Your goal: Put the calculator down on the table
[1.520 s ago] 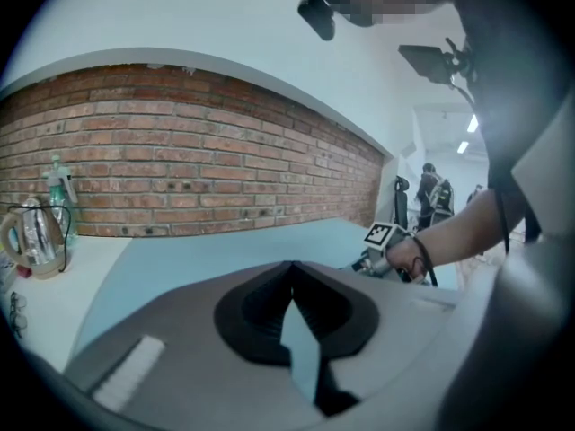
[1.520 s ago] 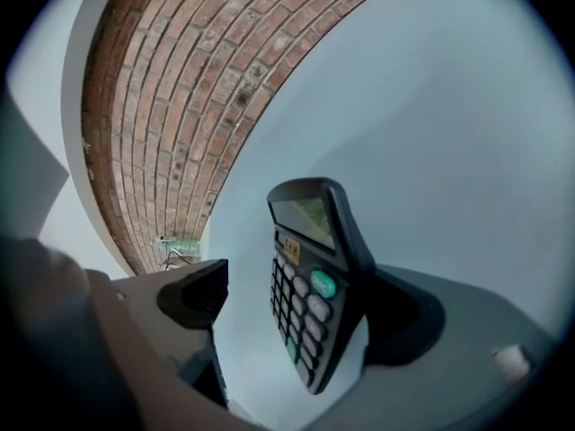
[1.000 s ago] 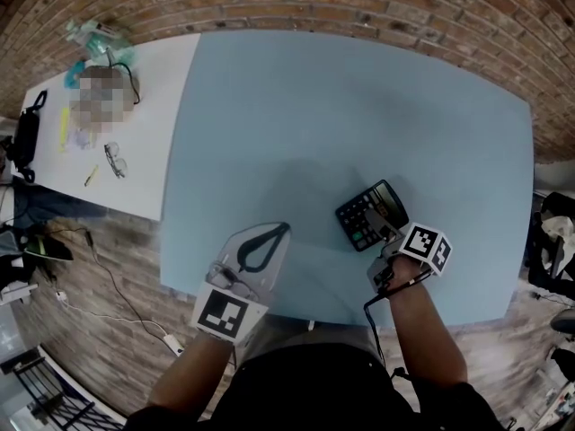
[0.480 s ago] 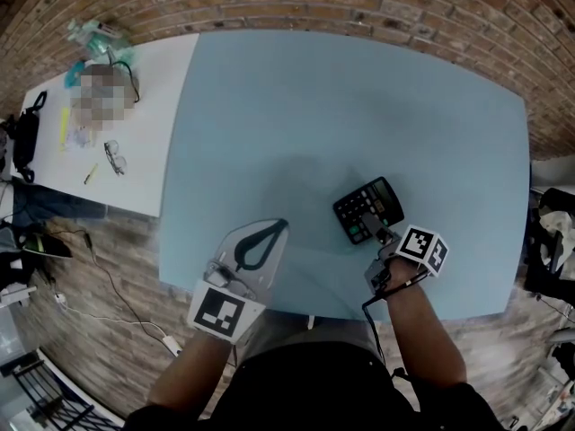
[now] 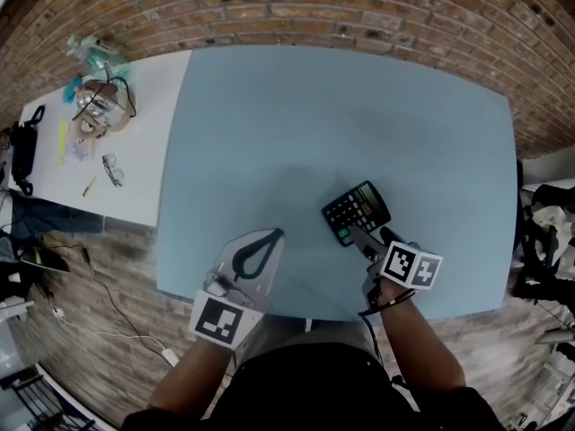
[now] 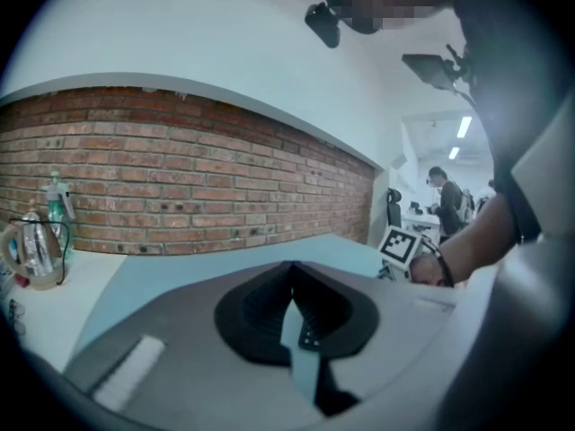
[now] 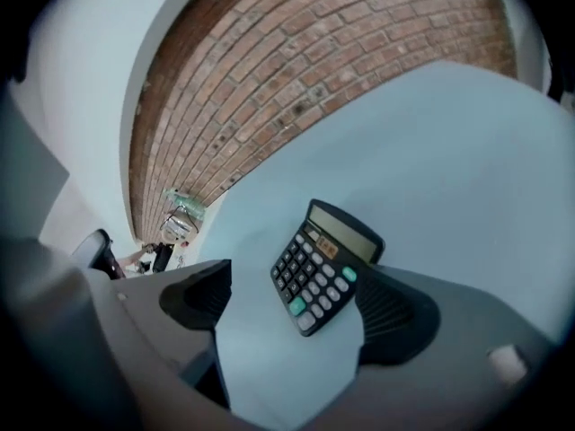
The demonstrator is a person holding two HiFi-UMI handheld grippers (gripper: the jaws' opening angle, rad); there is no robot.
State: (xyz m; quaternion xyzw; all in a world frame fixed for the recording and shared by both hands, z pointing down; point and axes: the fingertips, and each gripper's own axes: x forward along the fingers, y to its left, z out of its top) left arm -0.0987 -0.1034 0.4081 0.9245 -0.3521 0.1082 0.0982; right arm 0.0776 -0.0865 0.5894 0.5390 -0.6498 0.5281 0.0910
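On blue table [image 5: 269, 133] by brick wall [image 5: 359, 7], calculator [image 5: 357, 211].

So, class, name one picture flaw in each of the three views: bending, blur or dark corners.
Head view: the table has edges that bow outward. Left gripper view: the brick wall arcs, corners go black. Right gripper view: the wall bends steeply; the calculator is sharp.

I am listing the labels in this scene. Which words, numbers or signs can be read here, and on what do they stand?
No text can be read anywhere.
Calculator keys and the small label under its screen: too blurred to read.
Left cube and right cube: black and white square markers only, no letters.
Things on the white table: too small to read.
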